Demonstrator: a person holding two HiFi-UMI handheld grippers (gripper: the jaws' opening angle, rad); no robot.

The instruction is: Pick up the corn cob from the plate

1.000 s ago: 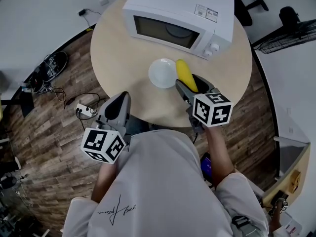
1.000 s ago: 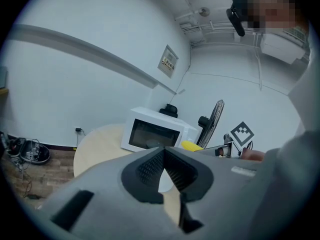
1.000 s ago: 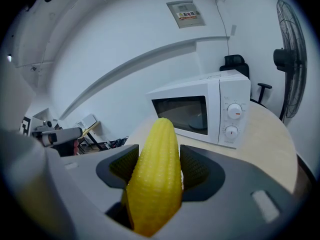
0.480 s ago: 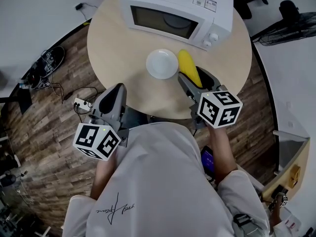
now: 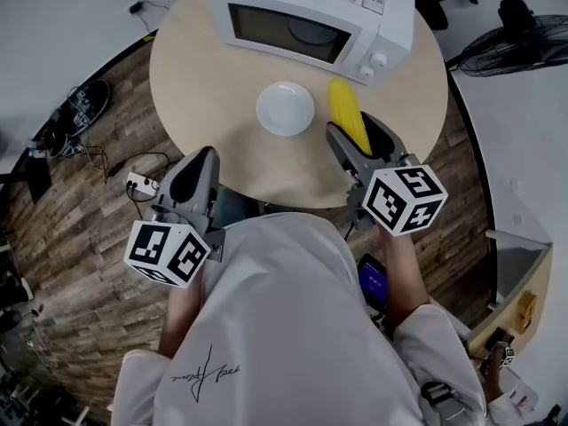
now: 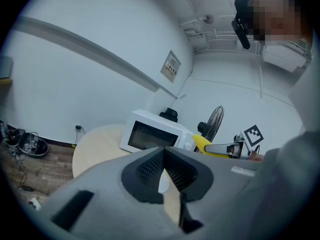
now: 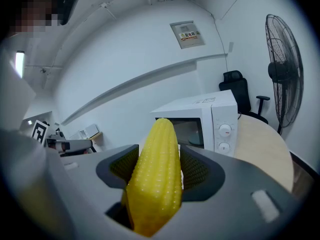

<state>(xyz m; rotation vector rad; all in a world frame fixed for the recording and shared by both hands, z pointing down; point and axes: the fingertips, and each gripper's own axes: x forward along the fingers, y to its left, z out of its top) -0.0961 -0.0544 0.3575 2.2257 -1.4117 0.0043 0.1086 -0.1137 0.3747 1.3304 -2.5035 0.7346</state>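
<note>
My right gripper (image 5: 359, 140) is shut on the yellow corn cob (image 5: 347, 115), which sticks out forward over the round table, to the right of the white plate (image 5: 285, 108). In the right gripper view the corn cob (image 7: 156, 174) fills the space between the jaws of the right gripper (image 7: 161, 171) and points up toward the microwave. The plate has nothing on it. My left gripper (image 5: 194, 174) hangs at the table's near left edge, with its jaws together and nothing in them; the left gripper (image 6: 164, 171) shows the same in its own view.
A white microwave (image 5: 311, 18) stands at the back of the round wooden table (image 5: 195, 78), its door shut. A fan (image 5: 510, 34) and an office chair (image 5: 435, 3) stand beyond the table to the right. Cables and a power strip (image 5: 138, 185) lie on the floor at left.
The right gripper has carried the corn cob off to the right, away from the plate's edge. The left gripper has stayed by the near left edge.
</note>
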